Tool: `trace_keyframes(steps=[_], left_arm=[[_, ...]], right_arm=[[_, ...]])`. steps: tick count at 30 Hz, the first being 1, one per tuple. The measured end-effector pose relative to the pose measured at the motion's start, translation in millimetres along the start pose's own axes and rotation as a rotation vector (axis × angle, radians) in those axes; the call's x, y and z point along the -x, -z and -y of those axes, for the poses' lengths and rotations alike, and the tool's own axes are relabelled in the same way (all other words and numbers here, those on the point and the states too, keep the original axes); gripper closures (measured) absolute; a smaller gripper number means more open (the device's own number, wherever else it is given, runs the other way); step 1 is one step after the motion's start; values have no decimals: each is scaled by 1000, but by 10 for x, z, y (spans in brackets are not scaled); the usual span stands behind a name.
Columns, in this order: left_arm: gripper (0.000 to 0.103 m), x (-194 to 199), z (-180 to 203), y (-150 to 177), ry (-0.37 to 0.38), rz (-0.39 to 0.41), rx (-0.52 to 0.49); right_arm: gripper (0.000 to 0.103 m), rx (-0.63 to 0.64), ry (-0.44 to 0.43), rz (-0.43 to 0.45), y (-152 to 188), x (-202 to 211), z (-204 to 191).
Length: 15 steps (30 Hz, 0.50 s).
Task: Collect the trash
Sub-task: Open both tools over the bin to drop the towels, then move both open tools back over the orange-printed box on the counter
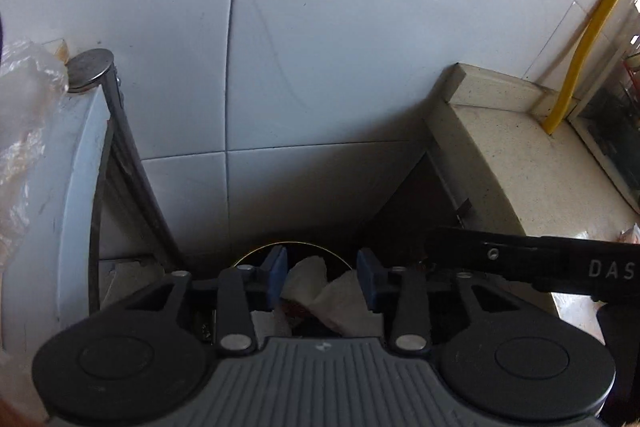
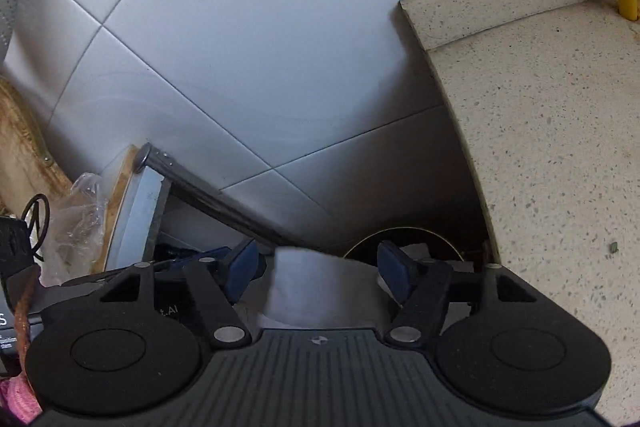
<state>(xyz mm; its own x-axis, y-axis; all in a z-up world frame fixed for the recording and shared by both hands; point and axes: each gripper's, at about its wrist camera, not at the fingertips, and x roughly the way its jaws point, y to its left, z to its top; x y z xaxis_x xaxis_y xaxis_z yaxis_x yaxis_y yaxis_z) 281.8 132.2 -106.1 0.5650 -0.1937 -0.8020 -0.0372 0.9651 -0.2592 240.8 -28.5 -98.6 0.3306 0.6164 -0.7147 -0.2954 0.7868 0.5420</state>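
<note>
- The white tiled wall point(image 1: 320, 47) fills most of both wrist views, from 9 through 12 to 2 o'clock, with dark grout lines crossing it
- The speckled stone counter point(image 2: 560, 147) runs along your right side, from 1 to 4 o'clock in the right wrist view; its rounded edge drops into the shadowed gap just right of the bin
- A yellow pipe point(image 1: 580, 47) stands at the counter's back corner, at 2 o'clock in the left view
- A pale panel with a metal bar point(image 1: 120, 155) leans at 9 o'clock in the left view, with crumpled clear plastic point(image 1: 24, 99) beside it; between this panel and the counter lies the only open room
- Your right gripper point(image 2: 320, 269) is spread wide, its blue pads apart; a pale blurred object point(image 2: 316, 287) sits between them, and you cannot tell whether they touch it
- Your left gripper point(image 1: 322, 277) is partly spread, blue pads clear of the crumpled white tissue point(image 1: 316, 291) seen between them
- That tissue lies over the dark round bin point(image 1: 288, 247), at 6 o'clock below the left gripper, thin bright rim showing
- The right gripper's black body crosses the left view at 4 o'clock, bearing the letters "DAS", cut off by the frame
</note>
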Motion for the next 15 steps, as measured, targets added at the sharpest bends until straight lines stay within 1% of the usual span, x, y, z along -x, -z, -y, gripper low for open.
trace_keyframes(steps=[3, 5, 7, 10, 12, 15], left_arm=[[70, -3, 49, -56, 45, -9, 11], [70, 22, 171, -97, 73, -8, -8], [70, 80, 304, -130, 101, -7, -41], [70, 184, 621, -177, 136, 3, -110], [69, 249, 878, -192, 171, 13, -171], [68, 313, 1311, -200, 240, 17, -271]], right_arm=[[30, -11, 4, 22, 4, 145, 10], [30, -17, 3, 50, 7, 329, 16], [30, -16, 21, 91, 34, 545, 15], [30, -19, 50, 157, 30, 926, 57], [27, -21, 71, 208, 32, 1201, 122], [27, -31, 136, 284, 61, 1640, 291]])
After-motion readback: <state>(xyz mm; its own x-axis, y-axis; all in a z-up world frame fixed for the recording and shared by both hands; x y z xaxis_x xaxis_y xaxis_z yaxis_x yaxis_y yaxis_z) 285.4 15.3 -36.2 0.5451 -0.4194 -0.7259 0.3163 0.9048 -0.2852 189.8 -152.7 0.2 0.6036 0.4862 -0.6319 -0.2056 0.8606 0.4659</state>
